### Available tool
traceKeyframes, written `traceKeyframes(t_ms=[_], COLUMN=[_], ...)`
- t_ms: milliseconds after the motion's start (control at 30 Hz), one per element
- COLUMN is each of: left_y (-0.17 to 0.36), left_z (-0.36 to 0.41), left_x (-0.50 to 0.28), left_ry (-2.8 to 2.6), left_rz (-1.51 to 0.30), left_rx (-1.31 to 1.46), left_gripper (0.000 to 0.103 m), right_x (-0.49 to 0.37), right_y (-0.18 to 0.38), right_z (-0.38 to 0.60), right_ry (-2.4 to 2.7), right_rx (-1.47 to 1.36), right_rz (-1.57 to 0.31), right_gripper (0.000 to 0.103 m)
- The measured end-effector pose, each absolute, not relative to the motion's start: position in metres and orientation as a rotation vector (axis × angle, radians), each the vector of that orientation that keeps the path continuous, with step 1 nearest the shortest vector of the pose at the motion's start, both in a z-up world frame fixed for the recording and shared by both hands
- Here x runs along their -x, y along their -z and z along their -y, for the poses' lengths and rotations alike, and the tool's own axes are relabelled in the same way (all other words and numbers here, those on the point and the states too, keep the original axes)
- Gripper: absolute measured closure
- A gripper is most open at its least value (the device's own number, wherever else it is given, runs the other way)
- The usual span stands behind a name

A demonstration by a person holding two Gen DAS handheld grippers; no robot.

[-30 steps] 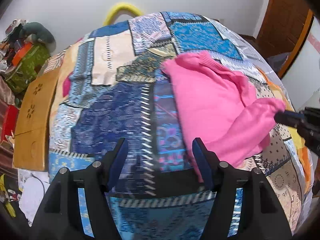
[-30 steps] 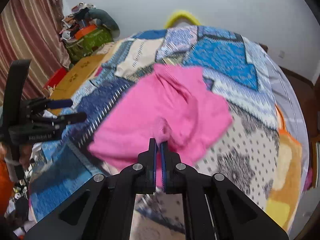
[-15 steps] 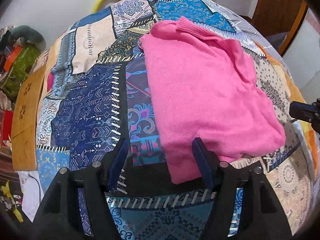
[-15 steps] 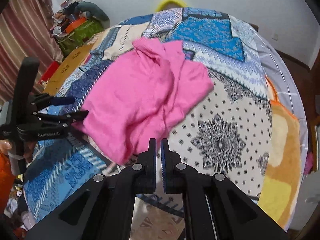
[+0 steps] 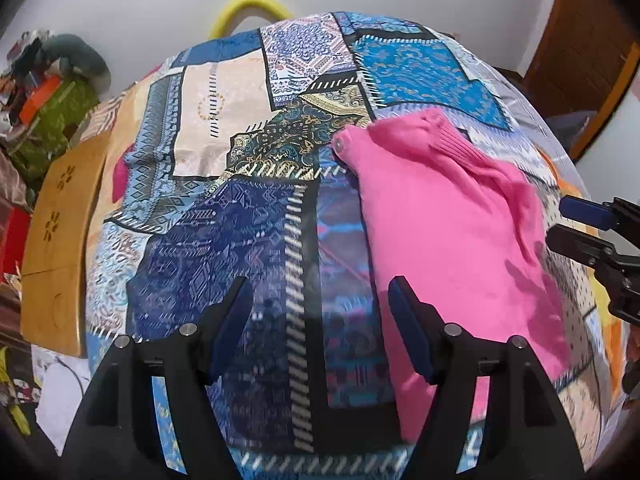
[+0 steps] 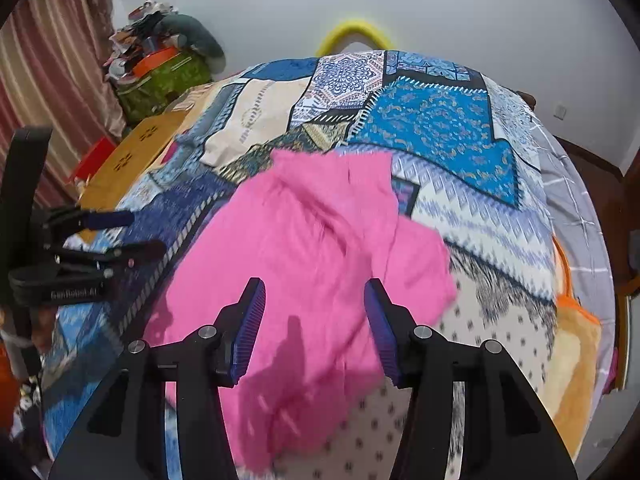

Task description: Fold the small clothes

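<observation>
A pink knit sweater (image 5: 452, 240) lies folded on the patchwork bedspread (image 5: 224, 240), its ribbed hem toward the far side. It also shows in the right wrist view (image 6: 304, 256), rumpled in the middle. My left gripper (image 5: 320, 324) is open and empty, just left of the sweater's near edge. My right gripper (image 6: 314, 328) is open and empty, hovering over the sweater's near part. The right gripper's fingers (image 5: 580, 220) show at the right edge of the left wrist view. The left gripper (image 6: 108, 236) shows at the left of the right wrist view.
A wooden board (image 5: 60, 240) lies along the bed's left side. A green bag with clutter (image 6: 164, 76) stands in the far left corner. A yellow hoop (image 5: 248, 8) rises behind the bed. An orange blanket (image 6: 572, 360) lies at the bed's right edge.
My right gripper has opened and let go of the sweater, which now lies on the bed. My left gripper stayed open and pulled back a little.
</observation>
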State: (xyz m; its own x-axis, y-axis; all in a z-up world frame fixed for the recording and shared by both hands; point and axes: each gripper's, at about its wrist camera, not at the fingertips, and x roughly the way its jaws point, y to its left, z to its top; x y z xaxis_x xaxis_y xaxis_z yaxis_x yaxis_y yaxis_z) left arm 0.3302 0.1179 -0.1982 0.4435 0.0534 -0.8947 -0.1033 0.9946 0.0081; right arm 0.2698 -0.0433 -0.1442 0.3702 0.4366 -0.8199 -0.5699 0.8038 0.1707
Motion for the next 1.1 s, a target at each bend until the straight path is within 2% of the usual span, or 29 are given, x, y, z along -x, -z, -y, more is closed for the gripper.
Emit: traceKeyframes(t_ms=[300, 467, 500, 533, 633, 967, 1100], left_y=[0.226, 0.238, 0.239, 0.241, 0.242, 0.247, 0.247], left_z=[-0.121, -0.123, -0.123, -0.122, -0.121, -0.121, -0.121], left_x=[-0.371, -0.38, -0.381, -0.381, -0.381, -0.381, -0.381], left_ry=[-0.055, -0.036, -0.03, -0.025, -0.022, -0.046, -0.059], left_rz=[-1.14, -1.142, -1.142, -1.142, -1.133, -1.123, -1.131], left_rx=[0.096, 0.134, 0.136, 0.135, 0.119, 0.112, 0.121], left_gripper=[0.033, 0.026, 0.026, 0.025, 0.023, 0.018, 0.018], right_x=[-0.323, -0.34, -0.342, -0.345, -0.351, -0.362, -0.365], right_y=[0.173, 0.191, 0.191, 0.192, 0.19, 0.174, 0.166], right_z=[0.007, -0.002, -0.002, -0.001, 0.002, 0.02, 0.042], right_ry=[-0.625, -0.603, -0.605, -0.607, -0.615, -0.517, -0.491], right_rx=[0.163, 0.168, 0.163, 0.156, 0.135, 0.169, 0.111], right_rz=[-1.063, -1.067, -1.059, -1.055, -1.046, -0.966, -0.987], right_gripper=[0.055, 0.056, 0.063, 0.078, 0.09, 0.092, 0.092])
